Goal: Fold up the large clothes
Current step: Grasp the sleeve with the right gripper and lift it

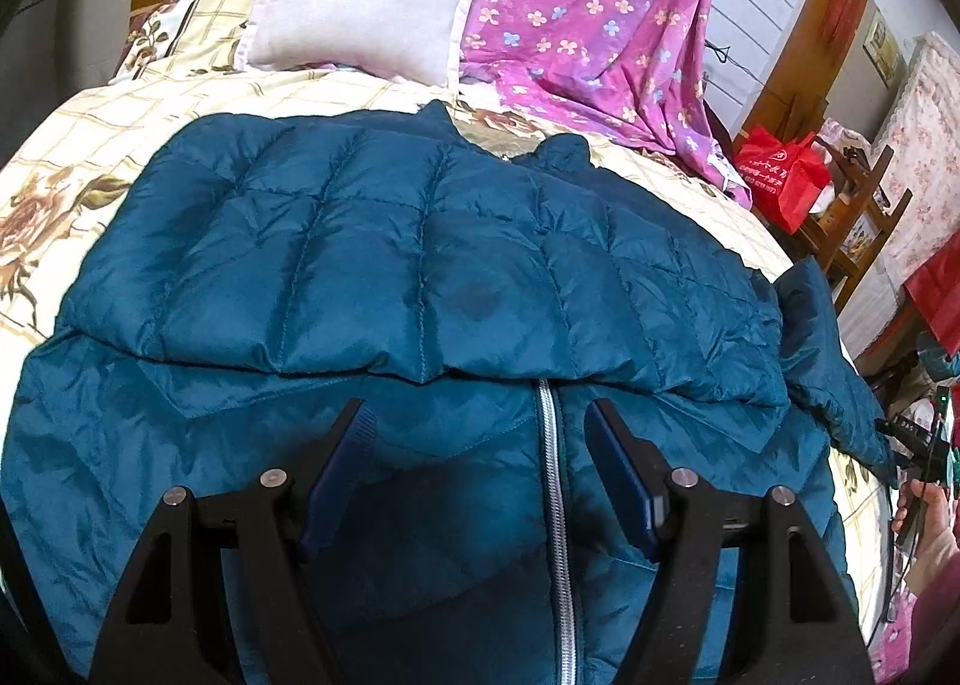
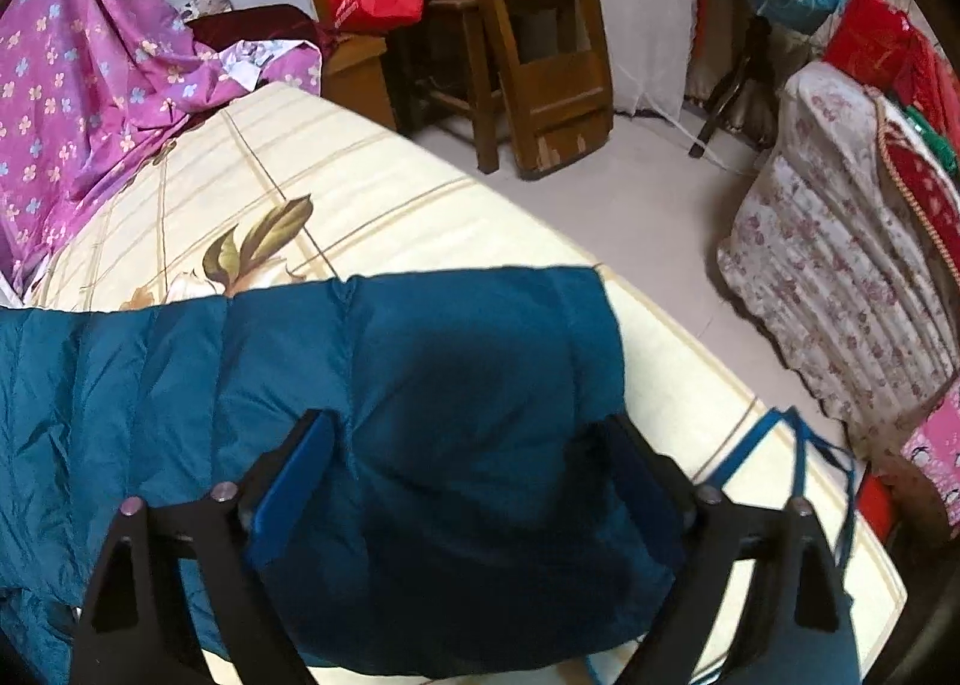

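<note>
Puffy, shiny teal quilted jacket [image 1: 384,241] fills mid-frame on the flowery bedsheet [image 1: 72,145]; left gripper [image 1: 480,421] wide apart; right gripper [image 2: 468,433] wide around a sleeve, not pinching.

White print was seen on the red bag [image 1: 780,181], but too small and blurred to be read.

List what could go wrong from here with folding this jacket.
1. The sleeve lies near the bed edge; a loose pinch by the open right gripper could let it slide toward the floor.
2. The left gripper is open over the zipper, holding nothing, so the jacket may drag when the sleeve is pulled.
</note>
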